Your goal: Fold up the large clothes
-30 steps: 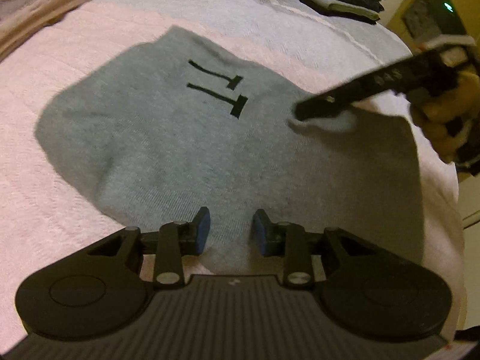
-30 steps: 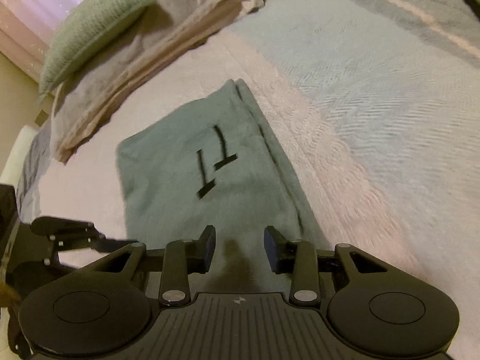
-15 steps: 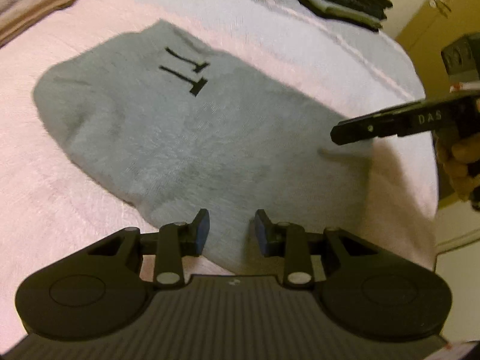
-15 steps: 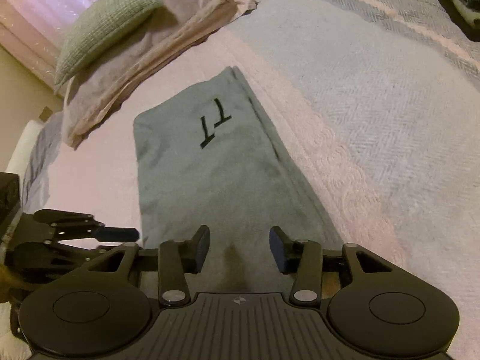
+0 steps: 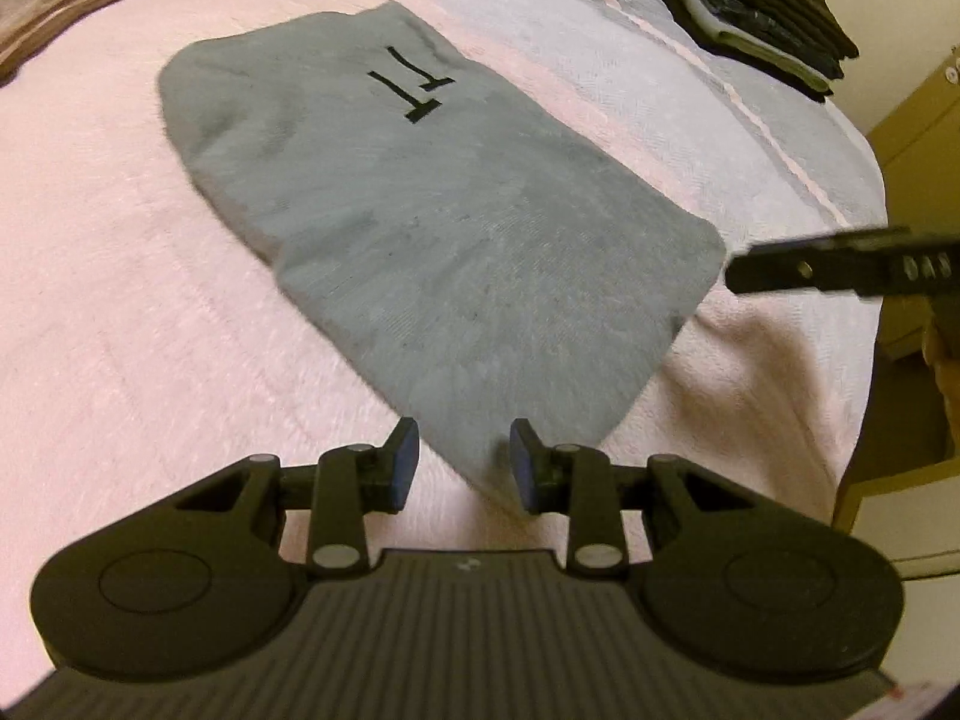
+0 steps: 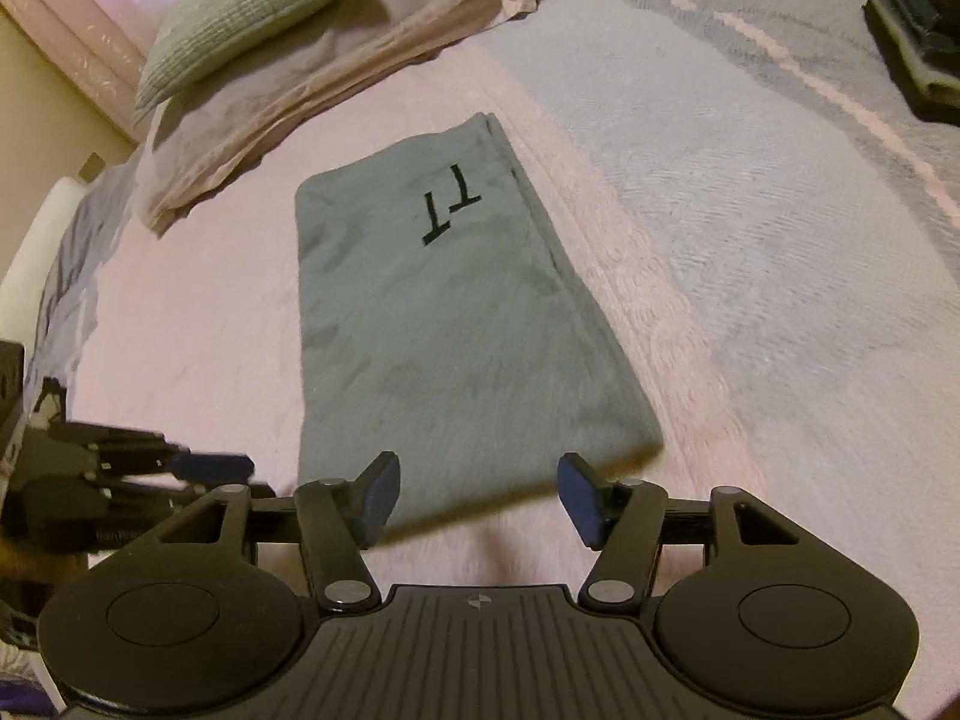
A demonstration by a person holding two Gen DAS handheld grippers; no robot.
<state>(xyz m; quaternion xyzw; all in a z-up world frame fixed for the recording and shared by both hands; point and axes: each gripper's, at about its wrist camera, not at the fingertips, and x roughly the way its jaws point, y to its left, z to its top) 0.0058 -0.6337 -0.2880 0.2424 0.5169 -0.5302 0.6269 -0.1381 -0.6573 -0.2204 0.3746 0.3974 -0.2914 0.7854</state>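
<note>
A grey-green garment (image 5: 432,222) with a black "TT" mark lies flat on the bed, folded into a long strip. My left gripper (image 5: 462,462) is open just above the strip's near corner, which shows between its fingers. In the right wrist view, my right gripper (image 6: 477,498) stands wide open at the near short edge of the garment (image 6: 456,330), with nothing in it. Each gripper shows in the other's view: the right gripper (image 5: 840,267) sits off the strip's right corner, and the left gripper (image 6: 180,468) off its left corner.
A stack of dark folded clothes (image 5: 762,6) sits at the far right of the pink and grey bedspread (image 6: 780,228). A green pillow (image 6: 252,12) rests on folded blankets (image 6: 336,78) at the head. The bed edge and a yellow cabinet (image 5: 918,120) lie to the right.
Both grippers have drawn back to the garment's near end. The right gripper's jaws have spread wider. The fabric that was lifted at the right gripper's tip now lies flat.
</note>
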